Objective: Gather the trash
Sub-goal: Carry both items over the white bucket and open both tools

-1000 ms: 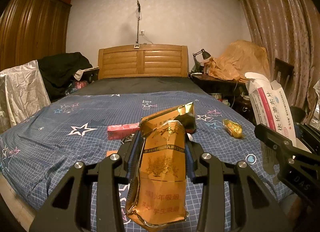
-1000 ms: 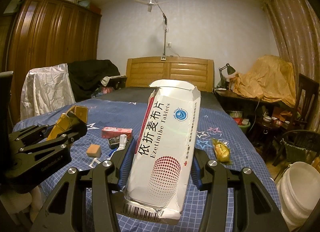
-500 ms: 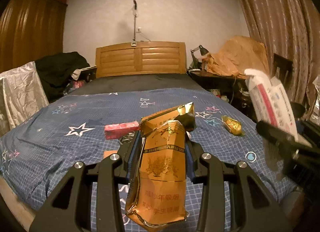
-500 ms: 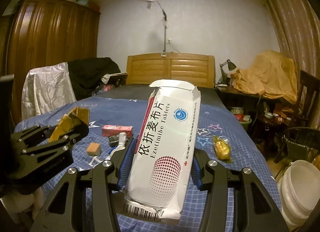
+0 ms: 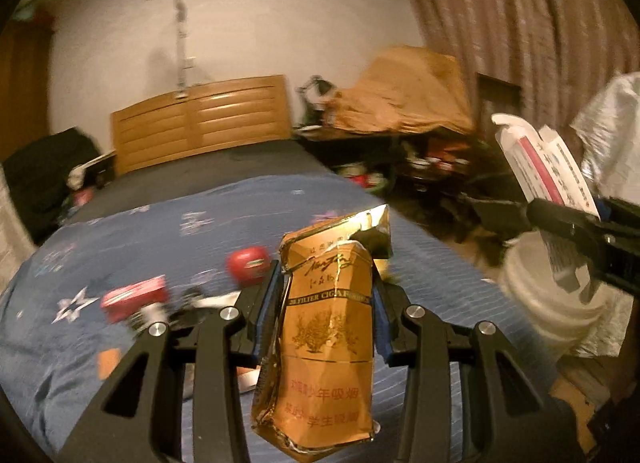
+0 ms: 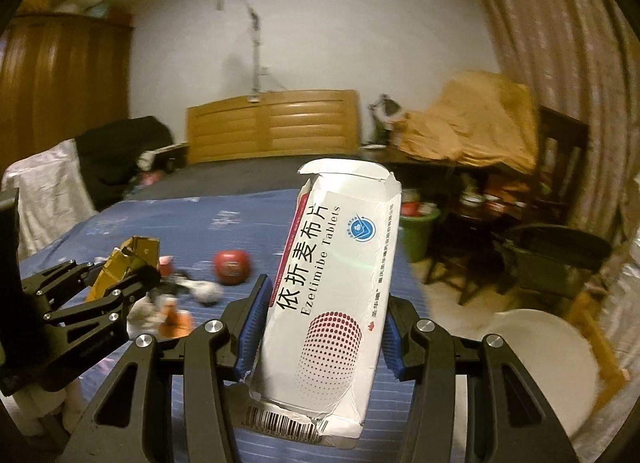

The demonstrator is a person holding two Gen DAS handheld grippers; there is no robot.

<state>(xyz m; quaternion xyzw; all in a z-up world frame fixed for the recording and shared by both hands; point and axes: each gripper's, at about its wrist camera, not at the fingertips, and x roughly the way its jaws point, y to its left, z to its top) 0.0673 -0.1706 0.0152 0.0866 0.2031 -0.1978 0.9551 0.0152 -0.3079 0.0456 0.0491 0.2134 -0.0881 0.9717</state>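
Note:
My left gripper (image 5: 326,299) is shut on a crumpled gold cigarette pack (image 5: 326,343), held upright above the bed. It also shows at the left of the right wrist view (image 6: 120,263). My right gripper (image 6: 322,323) is shut on a white tablet box (image 6: 336,283) with red dots, also seen at the right edge of the left wrist view (image 5: 548,167). A white bucket (image 6: 532,359) stands on the floor at lower right, below the right gripper (image 5: 536,295). More trash lies on the bed: a red round item (image 5: 248,265), a red box (image 5: 134,297), white scraps (image 6: 204,289).
The bed has a blue star-print cover (image 5: 160,231) and a wooden headboard (image 5: 200,123). A cluttered table (image 6: 460,135) and a dark chair (image 6: 552,255) stand right of the bed. A green bin (image 6: 418,229) is on the floor. A wardrobe (image 6: 60,83) is at left.
Both views have swung to the right, towards the bed's right side. The white bucket has come into view below the grippers. Both grippers still hold their items.

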